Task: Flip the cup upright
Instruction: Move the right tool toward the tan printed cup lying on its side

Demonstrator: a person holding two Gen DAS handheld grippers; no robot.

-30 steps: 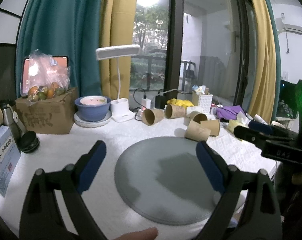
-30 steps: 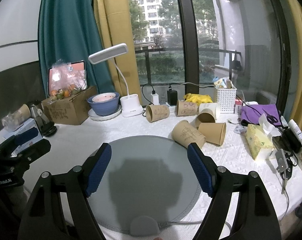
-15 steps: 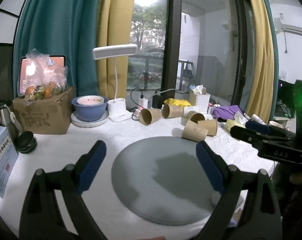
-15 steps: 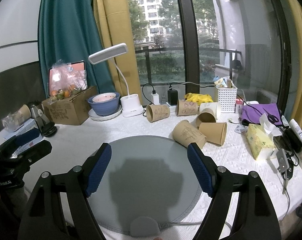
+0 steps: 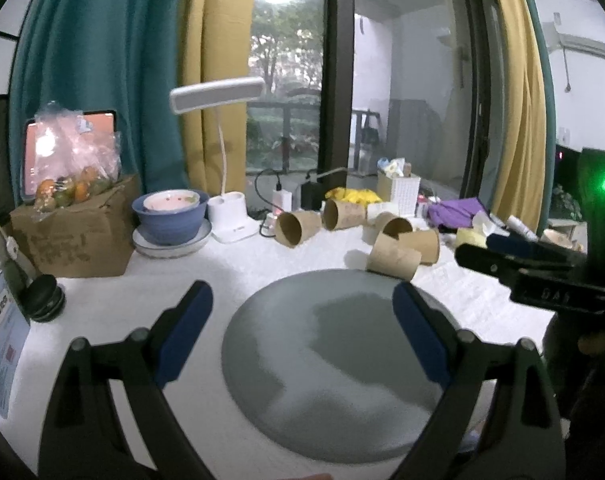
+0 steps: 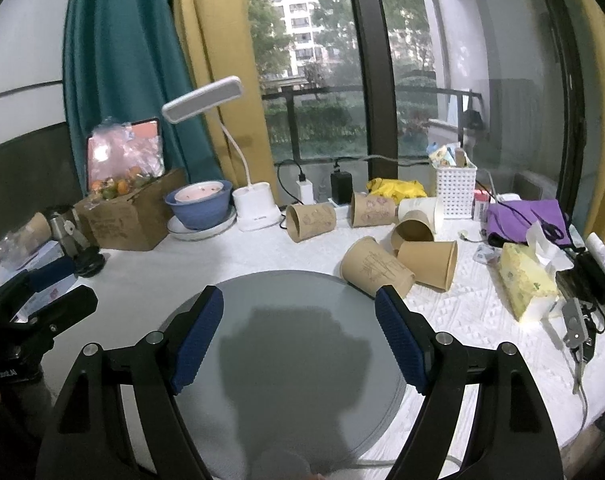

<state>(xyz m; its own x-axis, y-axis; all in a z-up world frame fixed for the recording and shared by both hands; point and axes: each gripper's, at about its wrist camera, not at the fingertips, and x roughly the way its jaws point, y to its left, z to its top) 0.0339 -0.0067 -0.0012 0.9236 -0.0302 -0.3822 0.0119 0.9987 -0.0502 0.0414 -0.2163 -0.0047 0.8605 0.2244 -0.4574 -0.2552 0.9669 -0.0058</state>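
Observation:
Several brown paper cups lie on their sides on the white tablecloth behind a round grey mat [image 6: 298, 344]. The nearest cup [image 6: 376, 266] touches the mat's far right edge, with another cup [image 6: 428, 264] beside it; the nearest cup also shows in the left wrist view [image 5: 394, 258]. My right gripper [image 6: 300, 336] is open and empty above the mat. My left gripper [image 5: 302, 332] is open and empty above the mat's [image 5: 334, 360] left side. Each gripper shows at the edge of the other's view.
A white desk lamp [image 6: 254, 208], a blue bowl on a plate [image 6: 200, 208] and a cardboard box of fruit [image 6: 122, 216] stand at the back left. A white basket [image 6: 456, 190], purple cloth [image 6: 526, 220], tissue pack [image 6: 526, 284] and cables lie at the right.
The left gripper has drifted slightly, shifting its view of the table a little. The right gripper and the cups have not visibly moved.

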